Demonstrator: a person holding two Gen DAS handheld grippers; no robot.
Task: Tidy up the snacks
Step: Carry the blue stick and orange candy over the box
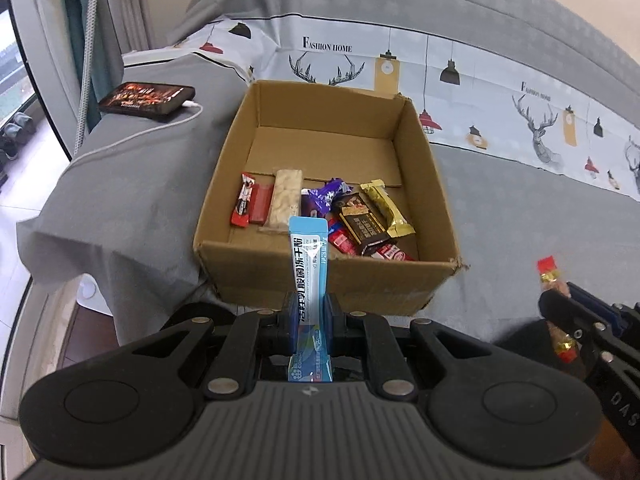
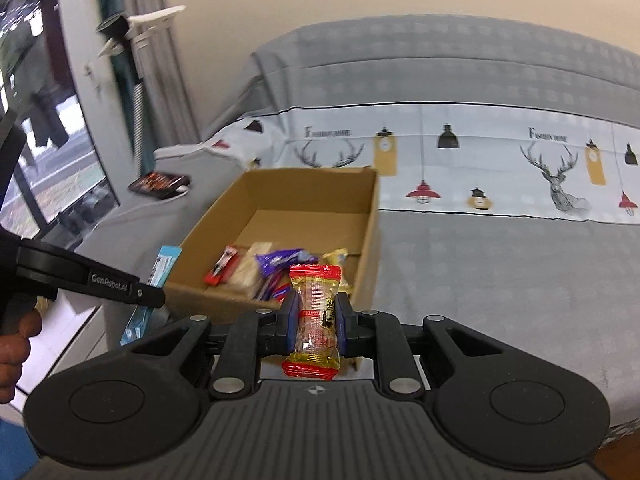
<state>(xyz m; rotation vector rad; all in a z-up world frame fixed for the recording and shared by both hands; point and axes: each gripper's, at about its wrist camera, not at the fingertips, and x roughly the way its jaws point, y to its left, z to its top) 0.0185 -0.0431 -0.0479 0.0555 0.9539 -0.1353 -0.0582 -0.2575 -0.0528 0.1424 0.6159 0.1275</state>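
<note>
An open cardboard box (image 1: 316, 280) stands on the grey bed, also in the right wrist view (image 2: 372, 236). Several wrapped snacks (image 1: 360, 220) lie along its near side. My left gripper (image 1: 308, 316) is shut on a long blue stick packet (image 1: 308, 272), held upright just before the box's near wall; the packet also shows in the right wrist view (image 2: 162, 266). My right gripper (image 2: 316, 322) is shut on a clear snack bar with red ends (image 2: 316, 312), near the box's right front corner. That bar shows at the right in the left wrist view (image 1: 554, 284).
A dark phone (image 1: 146, 98) with a white charging cable (image 1: 160, 128) lies on the bed left of the box. A deer-print sheet band (image 1: 480, 80) runs behind the box. The bed edge drops to the floor on the left. Window and curtain stand at far left.
</note>
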